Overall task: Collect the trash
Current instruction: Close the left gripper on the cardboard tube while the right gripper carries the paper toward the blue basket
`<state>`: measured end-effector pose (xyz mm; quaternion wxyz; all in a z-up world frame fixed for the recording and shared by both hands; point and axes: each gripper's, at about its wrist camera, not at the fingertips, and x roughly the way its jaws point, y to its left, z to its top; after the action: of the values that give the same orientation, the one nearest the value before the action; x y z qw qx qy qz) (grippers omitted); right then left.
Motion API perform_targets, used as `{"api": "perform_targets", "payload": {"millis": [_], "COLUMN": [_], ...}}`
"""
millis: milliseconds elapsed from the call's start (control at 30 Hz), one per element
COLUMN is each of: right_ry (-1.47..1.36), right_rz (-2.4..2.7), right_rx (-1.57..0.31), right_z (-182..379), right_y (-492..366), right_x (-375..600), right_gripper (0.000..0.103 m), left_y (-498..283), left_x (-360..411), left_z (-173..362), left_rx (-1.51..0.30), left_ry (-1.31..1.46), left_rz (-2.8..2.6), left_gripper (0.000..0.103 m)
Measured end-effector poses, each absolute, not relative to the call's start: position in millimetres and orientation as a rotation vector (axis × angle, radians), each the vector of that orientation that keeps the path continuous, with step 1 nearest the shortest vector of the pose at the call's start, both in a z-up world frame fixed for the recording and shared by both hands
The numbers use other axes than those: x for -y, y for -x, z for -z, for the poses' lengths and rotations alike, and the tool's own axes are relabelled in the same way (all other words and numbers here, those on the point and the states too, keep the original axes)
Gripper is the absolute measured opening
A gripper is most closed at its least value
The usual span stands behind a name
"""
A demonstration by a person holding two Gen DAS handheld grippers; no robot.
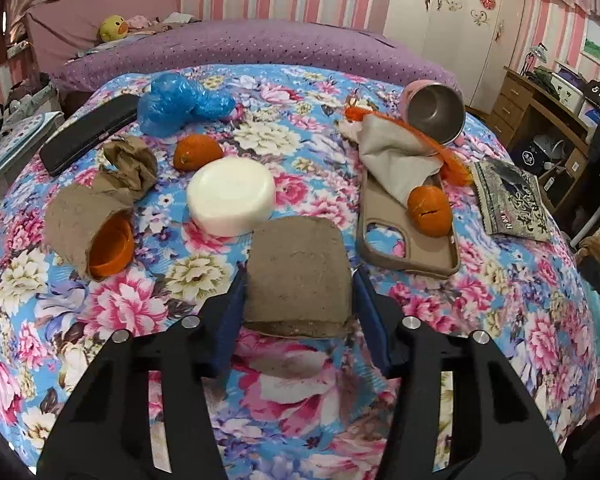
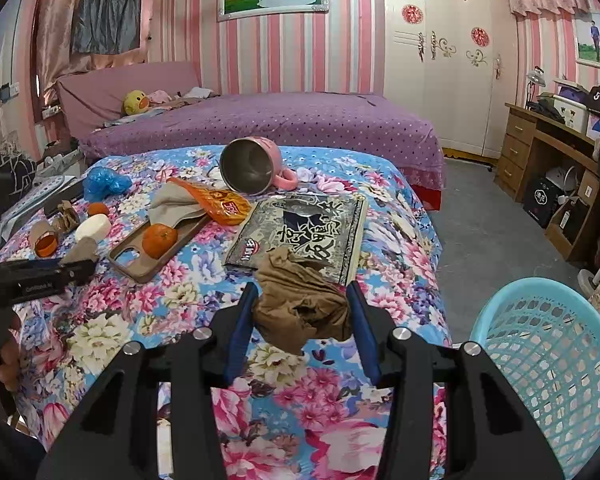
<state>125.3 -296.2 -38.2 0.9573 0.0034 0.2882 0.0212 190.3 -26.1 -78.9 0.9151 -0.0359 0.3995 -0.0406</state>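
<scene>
the bed with the flowered blue and pink cover (image 1: 148, 312) carries everything, and beside its near corner the right wrist view alone shows the pale blue plastic mesh basket (image 2: 556, 364), the likely place for the trash; the left wrist view never takes it in. among the larger clutter lie a tan phone case (image 1: 404, 252) with an orange on it, a tipped pink steel-lined mug (image 1: 436, 114) and a white round lid (image 1: 232, 196). the left gripper (image 1: 300, 280) has its blue fingers (image 1: 230, 320) closed against the two sides of a flattened brown cardboard tube (image 1: 298, 276), which sits raised over the cover; no earlier picture is to hand, so only the grip itself can be told. that tube looks light and half stiff, likely to buckle if squeezed hard, so holding across its flat faces suits it. the right gripper (image 2: 302, 320) grips a crumpled brown paper wad (image 2: 300, 308), soft, very light and easily torn, best pinched through its thick middle, as now. the left view alone shows clearly a second brown cardboard tube with an orange cup inside (image 1: 88, 232) and another crumpled brown scrap (image 1: 134, 166), both lying well apart from either gripper.
</scene>
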Motion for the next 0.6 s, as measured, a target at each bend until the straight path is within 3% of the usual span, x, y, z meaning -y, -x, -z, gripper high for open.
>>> {"api": "perform_targets", "payload": {"millis": [600], "right_ry": [-0.023], "right_rz": [0.132], "right_rx": [-0.483], "right_z": [15.1], "right_y": [-92.2], "right_x": [370.0], "right_gripper": [0.045], "left_y": [-132.6], "left_x": [72.8], "left_z": [32.4], "left_rx": [-0.594], "left_ry": [0.056], "left_rz": [0.076], "left_gripper": [0.050]}}
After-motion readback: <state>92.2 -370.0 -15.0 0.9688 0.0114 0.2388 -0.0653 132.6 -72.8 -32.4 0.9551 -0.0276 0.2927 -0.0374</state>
